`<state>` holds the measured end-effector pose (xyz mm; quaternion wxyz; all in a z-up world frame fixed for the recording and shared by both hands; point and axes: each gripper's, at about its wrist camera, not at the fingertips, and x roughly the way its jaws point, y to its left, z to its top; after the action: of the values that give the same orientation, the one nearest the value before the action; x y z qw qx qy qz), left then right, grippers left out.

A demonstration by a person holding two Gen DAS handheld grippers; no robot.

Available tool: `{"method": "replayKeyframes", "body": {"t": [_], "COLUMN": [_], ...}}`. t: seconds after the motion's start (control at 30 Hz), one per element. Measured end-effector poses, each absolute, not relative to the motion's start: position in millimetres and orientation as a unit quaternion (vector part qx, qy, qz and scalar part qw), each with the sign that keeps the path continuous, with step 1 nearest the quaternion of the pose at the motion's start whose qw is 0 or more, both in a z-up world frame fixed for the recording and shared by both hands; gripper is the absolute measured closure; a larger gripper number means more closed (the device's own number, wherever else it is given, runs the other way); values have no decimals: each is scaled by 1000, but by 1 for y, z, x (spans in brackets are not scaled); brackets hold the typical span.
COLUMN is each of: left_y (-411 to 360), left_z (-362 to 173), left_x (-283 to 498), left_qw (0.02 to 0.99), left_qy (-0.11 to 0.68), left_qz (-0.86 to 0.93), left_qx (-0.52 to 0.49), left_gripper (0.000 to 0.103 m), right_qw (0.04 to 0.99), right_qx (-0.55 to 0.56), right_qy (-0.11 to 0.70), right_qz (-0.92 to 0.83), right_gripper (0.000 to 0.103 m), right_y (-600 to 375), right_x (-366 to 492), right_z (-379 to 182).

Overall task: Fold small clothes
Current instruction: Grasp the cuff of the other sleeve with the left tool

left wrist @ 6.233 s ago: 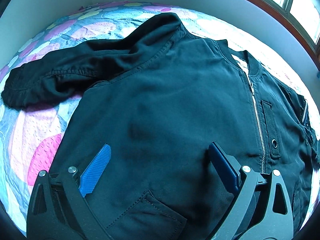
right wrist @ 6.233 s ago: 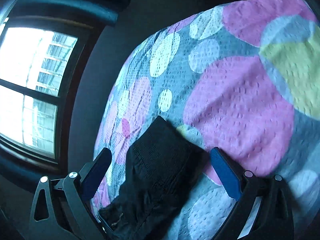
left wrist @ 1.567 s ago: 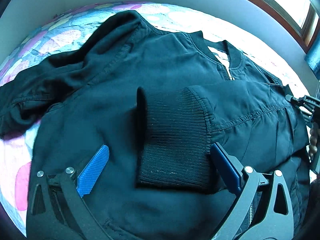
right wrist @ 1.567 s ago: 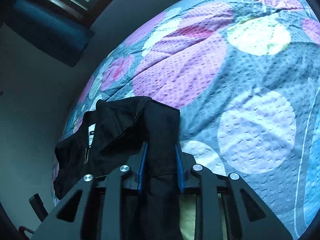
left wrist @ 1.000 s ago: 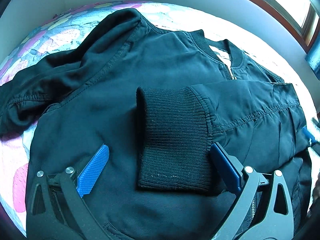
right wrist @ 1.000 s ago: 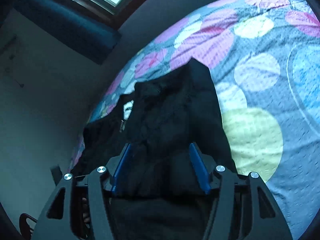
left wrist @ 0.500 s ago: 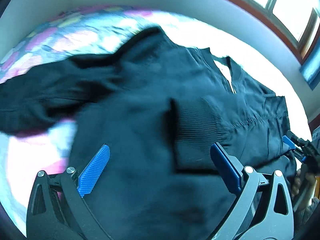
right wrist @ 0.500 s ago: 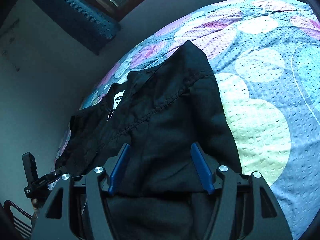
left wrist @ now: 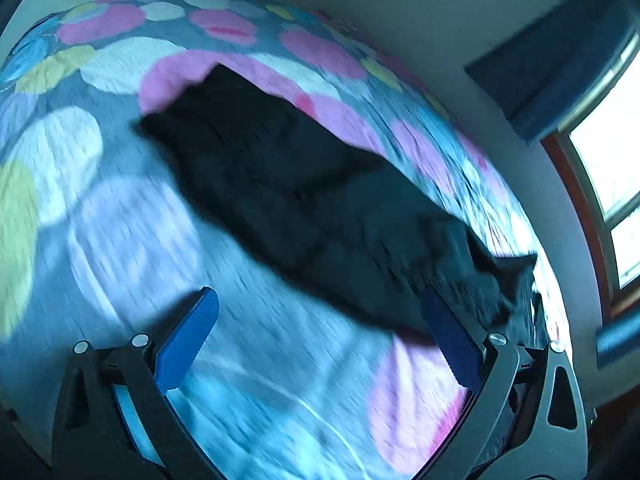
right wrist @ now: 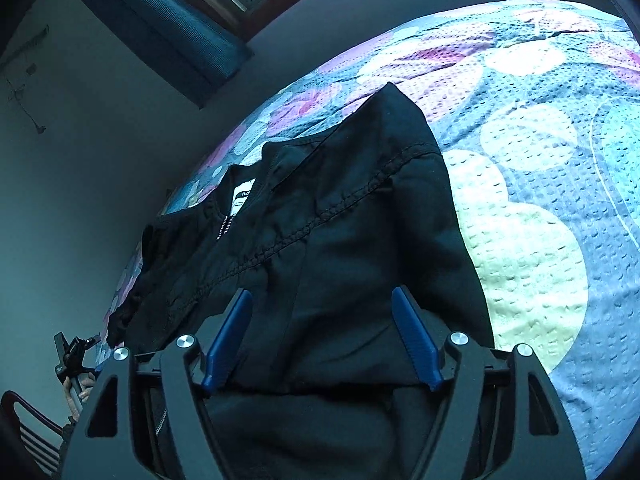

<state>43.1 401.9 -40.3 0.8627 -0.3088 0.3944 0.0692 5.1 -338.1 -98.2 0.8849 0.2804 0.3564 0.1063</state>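
The left gripper (left wrist: pixel 316 336) has its two blue fingers (left wrist: pixel 188 336) spread wide, and nothing is between them. It hangs over the bed (left wrist: pixel 120 240), which has a blanket with pink, white and yellow round spots. This view is blurred. Beyond the fingers, a long sleeve (left wrist: pixel 280 184) of the black jacket (left wrist: pixel 460 264) lies stretched out on the blanket, from the upper left toward the lower right, where it joins the rest of the jacket near the right finger. At the far right there is a window (left wrist: pixel 608 148) with a wooden frame and a dark curtain (left wrist: pixel 548 68) beside it.

In the right wrist view, the jacket (right wrist: pixel 340 240) lies on the bed (right wrist: pixel 540 220) with its collar, a white label (right wrist: pixel 242 198) and the top of the zipper at the left side. The right gripper (right wrist: pixel 320 336) is also spread, not so wide, and the black cloth lies between and under its fingers (right wrist: pixel 416 340). They do not pinch it. A stitched seam runs across the cloth just beyond the fingers. In the lower left corner, a hand (right wrist: pixel 76 392) and the other gripper show small, beside the jacket's far edge.
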Motion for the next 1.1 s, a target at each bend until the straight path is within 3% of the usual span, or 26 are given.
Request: {"method": "replayKeyframes", "body": {"t": [0.2,0.43,0.5,0.6,0.7,0.73,0.9,0.93,1.1], "left_y": [451,460,460,462,469,470,455,448,407], "left_z": [-48,-49,-49,-50,-51,-51,-37,-30,35], "left_x": [67,90,89,89,84,83,79,79,73], "left_qw": [858,862,864,862,849,845,857,863,900], "left_qy": [350,345,352,366,376,380,385,381,332], "left_qz": [54,46,57,84,118,132,172,175,145], "left_qx": [-373,-370,-356,-341,-352,-353,-297,-282,-241], "left_gripper": [2,3,9,29,54,67,81,88,91], "right_qw": [887,889,889,889,889,889,889,889,889], "right_qx": [275,270,270,270,271,271,271,271,273], "right_qy": [356,355,355,355,355,354,354,354,353], "right_qz": [103,102,102,102,102,102,102,103,104], "right_gripper": [30,28,28,28,28,27,27,27,27], "right_y": [-335,-333,-333,-332,-332,-332,-333,-333,-334], "right_x": [6,6,6,6,6,6,6,6,7], "right_z": [-97,-97,-98,-97,-97,-97,-97,-97,-97]}}
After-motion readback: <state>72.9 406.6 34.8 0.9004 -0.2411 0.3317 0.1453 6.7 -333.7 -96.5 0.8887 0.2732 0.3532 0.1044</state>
